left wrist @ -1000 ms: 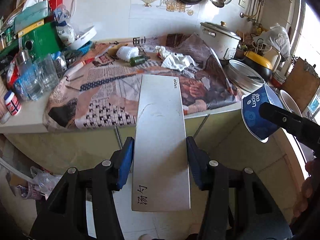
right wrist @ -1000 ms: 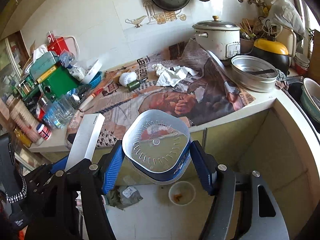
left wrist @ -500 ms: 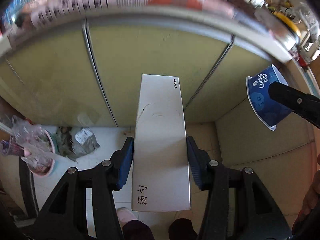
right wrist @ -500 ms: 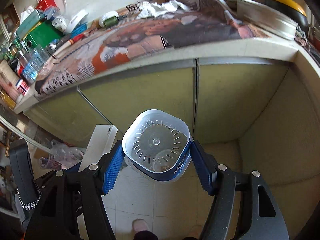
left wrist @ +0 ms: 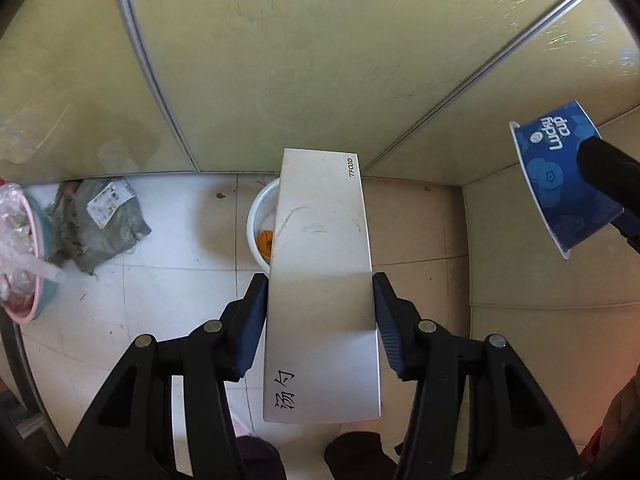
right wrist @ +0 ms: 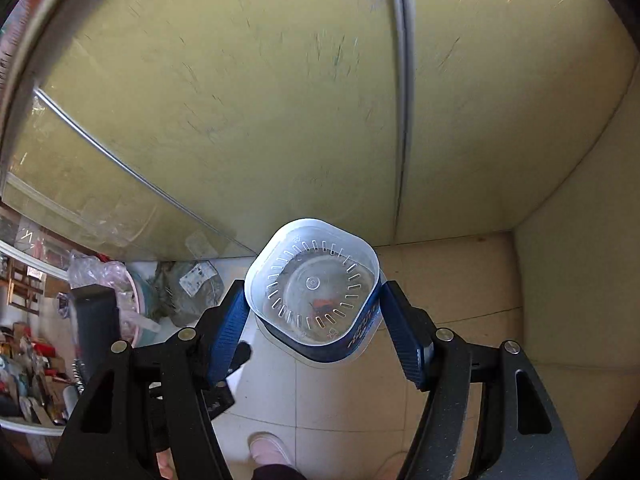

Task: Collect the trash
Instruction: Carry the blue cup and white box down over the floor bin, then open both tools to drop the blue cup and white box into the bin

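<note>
My left gripper is shut on a long flat white box with black characters on it, held low over the tiled floor. My right gripper is shut on a blue "Lucky cup" plastic cup, its open white mouth facing the camera. The cup also shows at the right of the left wrist view. A white bowl with orange residue sits on the floor, partly hidden behind the box. A pink and teal bin lined with a plastic bag stands at the far left.
Yellow-green cabinet doors fill the upper view, with a corner on the right. A crumpled grey bag lies on the floor by the bin. The person's feet show at the bottom. Clutter sits at the far left.
Both grippers have swung down from the cluttered counter to the floor in front of the cabinets, still holding the box and the cup. The floor bowl has come into view.
</note>
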Demonstrator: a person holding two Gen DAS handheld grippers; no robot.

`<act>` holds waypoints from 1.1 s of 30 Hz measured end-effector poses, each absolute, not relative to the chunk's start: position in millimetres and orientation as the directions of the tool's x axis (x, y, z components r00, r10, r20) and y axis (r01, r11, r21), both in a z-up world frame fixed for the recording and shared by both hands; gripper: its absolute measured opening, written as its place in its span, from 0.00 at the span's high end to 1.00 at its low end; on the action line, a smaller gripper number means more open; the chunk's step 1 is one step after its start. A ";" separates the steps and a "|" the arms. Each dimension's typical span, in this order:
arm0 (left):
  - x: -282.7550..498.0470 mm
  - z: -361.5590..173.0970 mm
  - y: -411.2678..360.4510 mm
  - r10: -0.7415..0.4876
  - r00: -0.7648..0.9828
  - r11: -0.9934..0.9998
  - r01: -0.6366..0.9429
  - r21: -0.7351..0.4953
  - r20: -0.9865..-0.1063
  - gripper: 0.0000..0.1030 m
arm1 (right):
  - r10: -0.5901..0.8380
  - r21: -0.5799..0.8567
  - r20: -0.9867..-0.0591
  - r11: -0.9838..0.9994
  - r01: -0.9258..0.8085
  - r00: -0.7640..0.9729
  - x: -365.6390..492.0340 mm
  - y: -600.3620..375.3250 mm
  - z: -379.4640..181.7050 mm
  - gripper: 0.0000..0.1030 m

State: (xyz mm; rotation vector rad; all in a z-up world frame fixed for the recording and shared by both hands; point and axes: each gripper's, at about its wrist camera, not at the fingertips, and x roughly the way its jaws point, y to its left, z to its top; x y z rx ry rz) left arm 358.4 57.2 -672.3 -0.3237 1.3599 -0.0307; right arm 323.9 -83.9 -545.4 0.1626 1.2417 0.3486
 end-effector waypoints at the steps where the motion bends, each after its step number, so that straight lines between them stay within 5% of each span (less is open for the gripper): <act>1: 362.4 -677.6 56.7 -0.208 0.221 0.956 -0.158 -0.246 -0.953 0.50 | 0.349 0.311 -0.895 0.935 -0.173 0.278 326.8 -81.1 -550.6 0.38; 17: 366.2 -673.6 70.5 -0.131 0.221 0.976 -0.144 -0.165 -0.967 0.45 | 0.359 0.331 -0.917 0.928 -0.170 0.172 336.4 -72.0 -571.3 0.37; 25: 354.4 -572.7 72.6 -0.100 0.293 0.986 -0.100 -0.135 -0.951 0.45 | 0.332 0.298 -0.920 0.938 -0.177 0.209 331.9 -79.6 -499.1 0.37; 33: 331.8 -414.8 89.2 -0.095 0.434 0.988 -0.072 -0.140 -0.896 0.45 | 0.314 0.270 -0.896 0.947 -0.176 0.315 315.2 -87.0 -370.0 0.37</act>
